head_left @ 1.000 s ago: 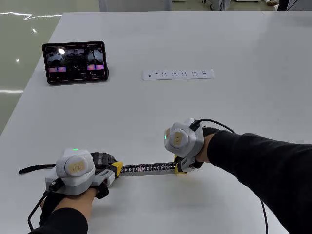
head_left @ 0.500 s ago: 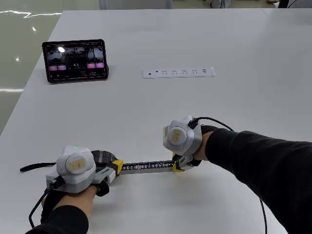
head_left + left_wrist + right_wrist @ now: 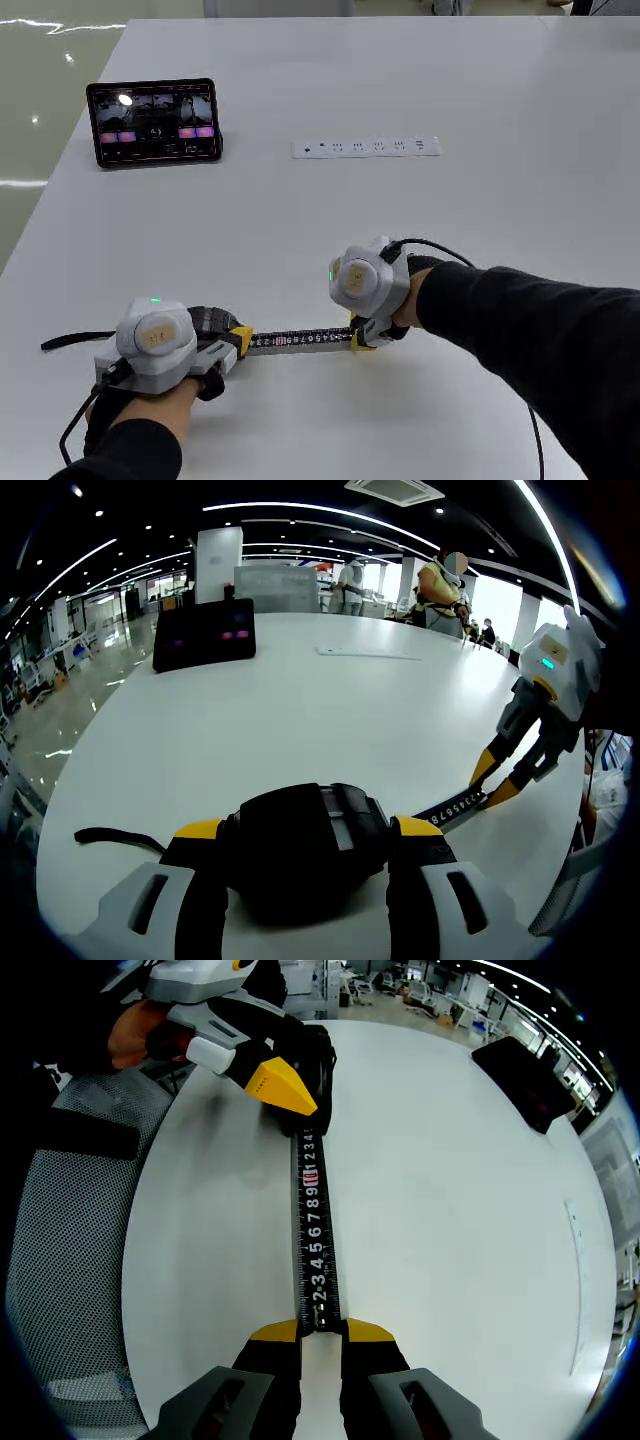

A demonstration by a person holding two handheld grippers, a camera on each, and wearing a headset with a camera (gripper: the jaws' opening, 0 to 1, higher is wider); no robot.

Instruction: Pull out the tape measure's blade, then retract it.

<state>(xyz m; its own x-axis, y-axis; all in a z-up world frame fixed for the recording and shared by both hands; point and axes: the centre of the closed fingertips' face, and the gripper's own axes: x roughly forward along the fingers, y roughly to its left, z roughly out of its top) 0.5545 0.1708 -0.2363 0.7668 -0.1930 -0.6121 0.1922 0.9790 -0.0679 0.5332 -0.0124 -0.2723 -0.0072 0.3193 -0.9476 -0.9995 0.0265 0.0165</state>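
Note:
A black tape measure case lies near the table's front left, and my left gripper is shut on it. Its dark numbered blade runs right from the case along the tabletop. At the blade's free end my right gripper is shut on the tip. In the right gripper view the case sits at the far end of the blade. The case's black wrist strap trails left on the table.
A dark tablet stands propped at the back left. A white power strip lies flat in the middle far part of the white table. A mesh chair sits beside the table's edge.
My right gripper has slid left toward the case with the blade tip in it, so the exposed blade is shorter. The left gripper and case hold still.

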